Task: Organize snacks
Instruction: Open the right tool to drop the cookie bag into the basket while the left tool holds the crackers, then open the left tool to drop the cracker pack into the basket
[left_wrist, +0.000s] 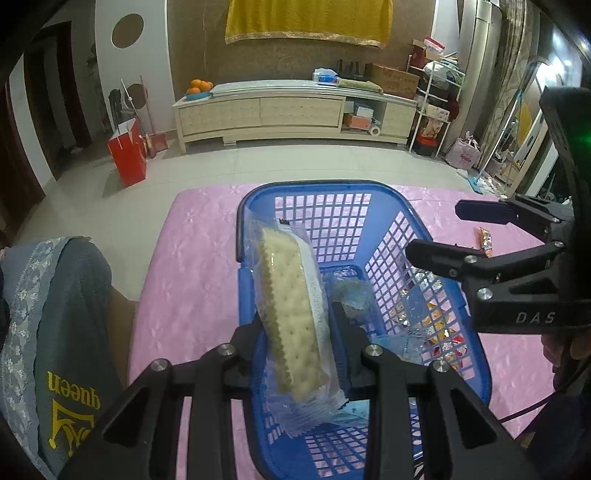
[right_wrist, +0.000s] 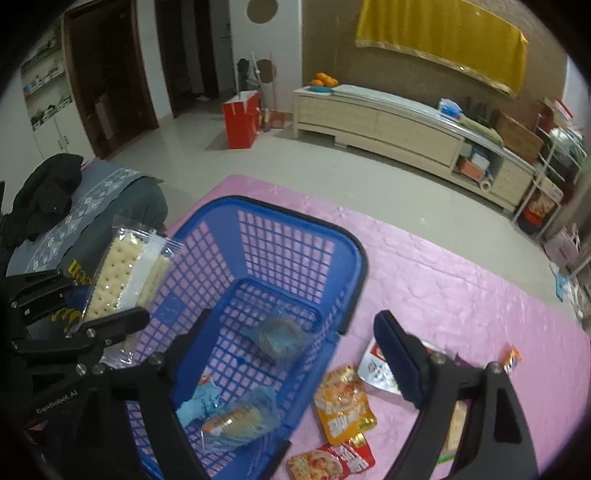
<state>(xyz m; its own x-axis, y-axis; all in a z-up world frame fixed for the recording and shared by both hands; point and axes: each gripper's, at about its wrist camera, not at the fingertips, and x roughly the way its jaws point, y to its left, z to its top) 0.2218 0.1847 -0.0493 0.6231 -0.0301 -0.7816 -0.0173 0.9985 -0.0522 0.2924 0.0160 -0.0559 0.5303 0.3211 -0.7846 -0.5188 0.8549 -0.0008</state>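
A blue plastic basket (left_wrist: 369, 221) sits on a pink tablecloth (left_wrist: 192, 258). Above the basket's left rim, the left gripper (left_wrist: 301, 332) pinches a clear-wrapped cracker packet (left_wrist: 288, 302) between its fingers — the packet stands nearly on end, projecting past the fingertips. The right gripper (right_wrist: 291, 328) hangs spread wide over the basket's right rim, holding nothing. Inside the basket lie two wrapped snacks (right_wrist: 240, 421). Just right of the basket, orange and red snack pouches (right_wrist: 343, 406) lie on the cloth — beneath the right gripper's outer finger.
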